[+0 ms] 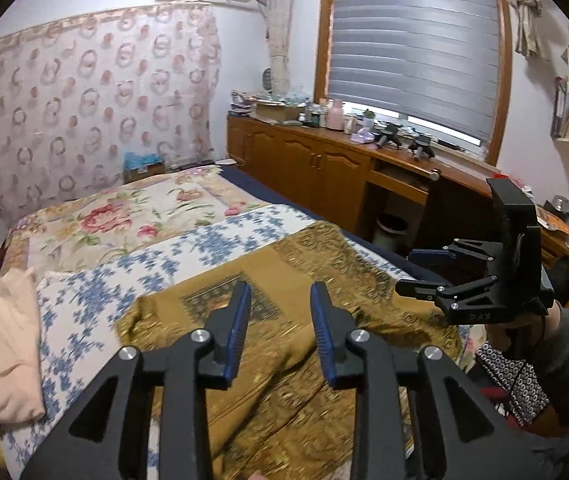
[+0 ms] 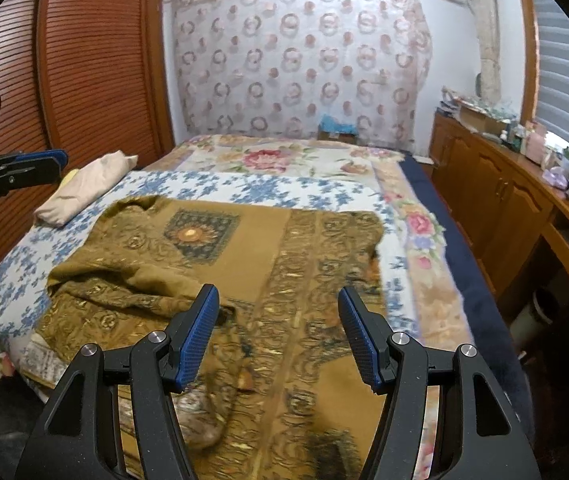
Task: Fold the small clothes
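Observation:
A mustard-brown patterned garment lies spread on the bed, rumpled along its left side; it also shows in the left wrist view. My left gripper is open and empty, held above the garment's near part. It shows side-on at the left edge of the right wrist view. My right gripper is open and empty above the garment's near middle. It shows at the right of the left wrist view, beyond the garment's right edge.
The bed carries a blue-flowered sheet and a rose quilt. A folded beige cloth lies at its left. A wooden sideboard with clutter runs under the window. A wooden louvred wardrobe stands at left.

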`<control>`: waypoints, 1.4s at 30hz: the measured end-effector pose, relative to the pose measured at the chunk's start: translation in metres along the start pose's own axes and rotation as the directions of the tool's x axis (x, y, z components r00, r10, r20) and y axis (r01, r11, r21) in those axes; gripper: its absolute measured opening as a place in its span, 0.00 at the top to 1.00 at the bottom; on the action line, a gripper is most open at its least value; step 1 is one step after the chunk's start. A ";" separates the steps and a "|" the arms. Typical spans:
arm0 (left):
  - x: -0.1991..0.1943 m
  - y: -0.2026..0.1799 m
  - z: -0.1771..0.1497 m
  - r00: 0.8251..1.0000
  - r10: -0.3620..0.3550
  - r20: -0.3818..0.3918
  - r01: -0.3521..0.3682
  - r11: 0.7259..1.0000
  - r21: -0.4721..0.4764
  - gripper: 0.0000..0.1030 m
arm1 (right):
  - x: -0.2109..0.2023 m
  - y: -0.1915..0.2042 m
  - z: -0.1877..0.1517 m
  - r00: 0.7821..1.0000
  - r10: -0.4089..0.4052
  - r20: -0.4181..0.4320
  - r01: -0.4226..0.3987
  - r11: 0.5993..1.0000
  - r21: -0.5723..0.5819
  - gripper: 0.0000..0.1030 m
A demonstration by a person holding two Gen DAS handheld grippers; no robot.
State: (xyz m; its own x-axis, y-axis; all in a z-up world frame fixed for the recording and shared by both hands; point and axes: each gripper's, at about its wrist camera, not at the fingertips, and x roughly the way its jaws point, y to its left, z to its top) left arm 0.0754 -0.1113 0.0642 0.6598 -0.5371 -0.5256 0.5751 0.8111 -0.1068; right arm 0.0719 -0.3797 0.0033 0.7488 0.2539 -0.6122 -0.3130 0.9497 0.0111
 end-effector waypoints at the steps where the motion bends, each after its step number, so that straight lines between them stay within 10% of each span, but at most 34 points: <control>1: -0.002 0.005 -0.004 1.000 0.008 -0.002 -0.008 1.000 -0.009 0.72 | 0.005 0.000 0.000 1.000 0.009 -0.006 -0.009 1.000 -0.003 0.38; 13: -0.024 0.056 -0.052 0.995 0.100 -0.028 -0.102 0.989 -0.108 0.70 | 0.076 0.024 -0.013 0.970 0.150 -0.193 -0.155 0.988 -0.014 0.40; 19: -0.025 0.077 -0.070 0.989 0.133 -0.060 -0.140 0.979 -0.148 0.70 | 0.079 0.029 -0.017 0.957 0.209 -0.203 -0.217 0.976 -0.021 0.91; 22: -0.024 0.082 -0.075 0.989 0.138 -0.062 -0.146 0.976 -0.161 0.69 | 0.062 0.026 -0.013 0.962 0.231 -0.146 -0.237 0.971 -0.025 0.97; 29: -0.027 0.077 -0.074 0.991 0.125 -0.040 -0.130 0.978 -0.161 0.69 | -0.005 0.004 0.009 0.983 0.179 0.032 -0.179 0.984 -0.019 0.98; 36: -0.030 0.067 -0.068 0.993 0.118 -0.020 -0.119 0.982 -0.147 0.69 | -0.014 -0.049 -0.009 0.999 0.007 -0.038 -0.005 0.999 0.043 0.96; 42: -0.029 0.066 -0.068 0.992 0.127 -0.019 -0.128 0.982 -0.140 0.68 | -0.006 -0.060 -0.026 0.994 -0.052 -0.099 0.057 0.997 0.046 0.64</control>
State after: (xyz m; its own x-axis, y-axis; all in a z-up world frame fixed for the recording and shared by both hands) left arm 0.0613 -0.0267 0.0153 0.7180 -0.4254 -0.5509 0.4123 0.8976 -0.1558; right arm 0.0705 -0.4427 -0.0140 0.7024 0.1844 -0.6874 -0.2428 0.9700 0.0121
